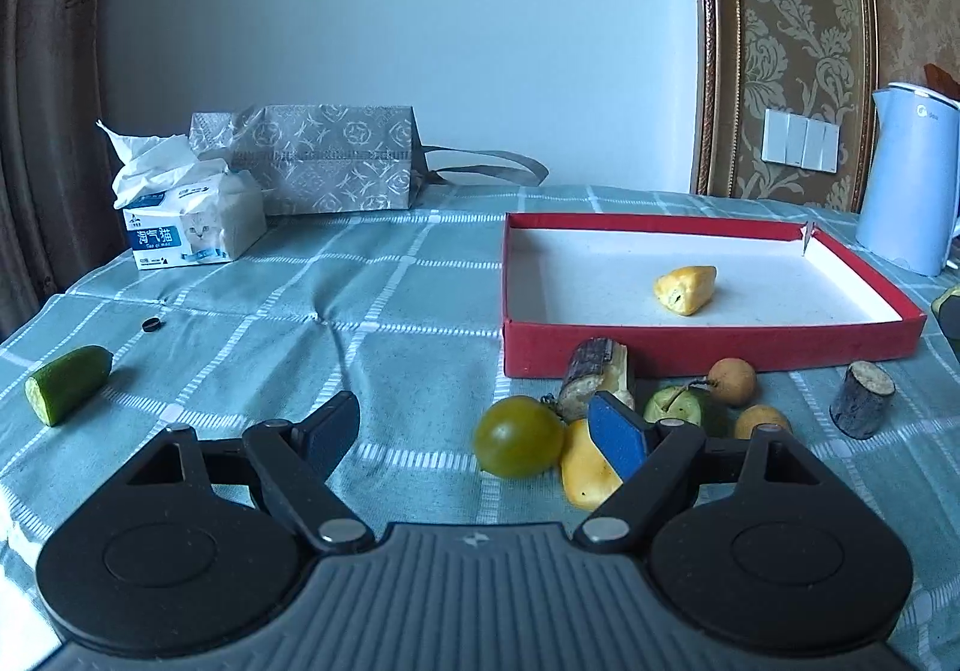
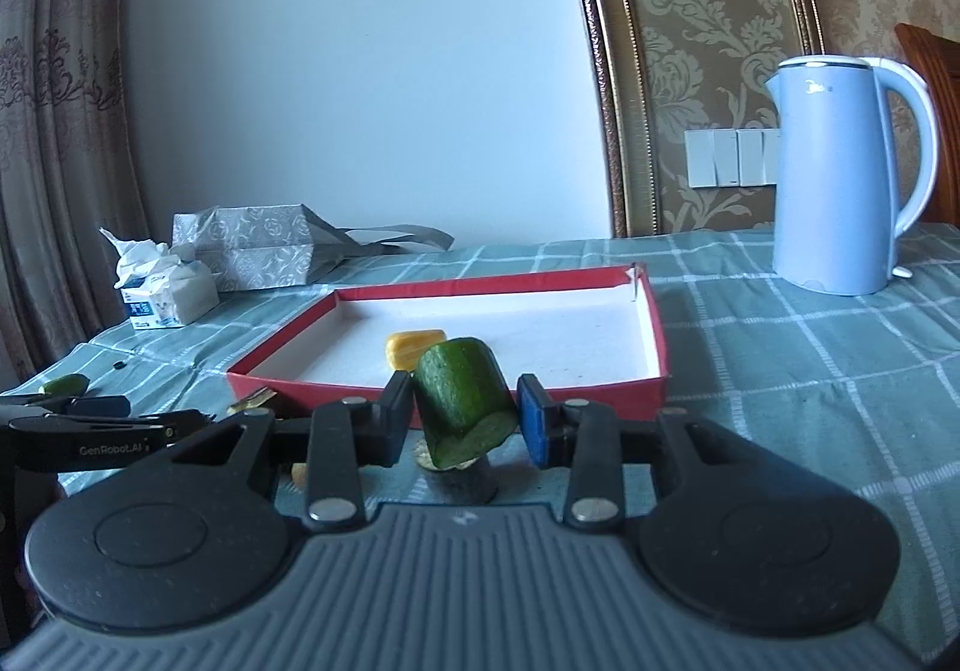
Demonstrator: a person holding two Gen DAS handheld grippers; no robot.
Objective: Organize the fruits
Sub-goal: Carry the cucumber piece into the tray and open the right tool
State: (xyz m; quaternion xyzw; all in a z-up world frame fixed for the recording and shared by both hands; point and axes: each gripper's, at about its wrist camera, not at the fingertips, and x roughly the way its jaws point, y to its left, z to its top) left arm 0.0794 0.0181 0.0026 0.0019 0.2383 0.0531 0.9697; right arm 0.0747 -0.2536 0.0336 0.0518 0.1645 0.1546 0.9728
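Observation:
My left gripper (image 1: pixel 474 437) is open and low over the checked cloth. A green tomato (image 1: pixel 519 443) lies between its fingers, close to the blue right pad (image 1: pixel 618 440), and nothing is gripped. A yellow fruit piece (image 1: pixel 585 470) lies by that pad. Behind them are a sugarcane piece (image 1: pixel 594 377), a green fruit (image 1: pixel 672 407) and two longans (image 1: pixel 732 380). The red box (image 1: pixel 708 347) holds one yellow piece (image 1: pixel 684 290). My right gripper (image 2: pixel 467 425) is shut on a cucumber piece (image 2: pixel 465 401), held just in front of the red box (image 2: pixel 600 401) and over a dark stump (image 2: pixel 459 476).
Another cucumber piece (image 1: pixel 69 383) and a small black cap (image 1: pixel 153 324) lie at the left. A tissue pack (image 1: pixel 186 227) and a grey bag (image 1: pixel 324 161) stand at the back left. A blue kettle (image 2: pixel 840 173) stands at the back right. A dark cane stump (image 1: pixel 861 398) is right of the fruits.

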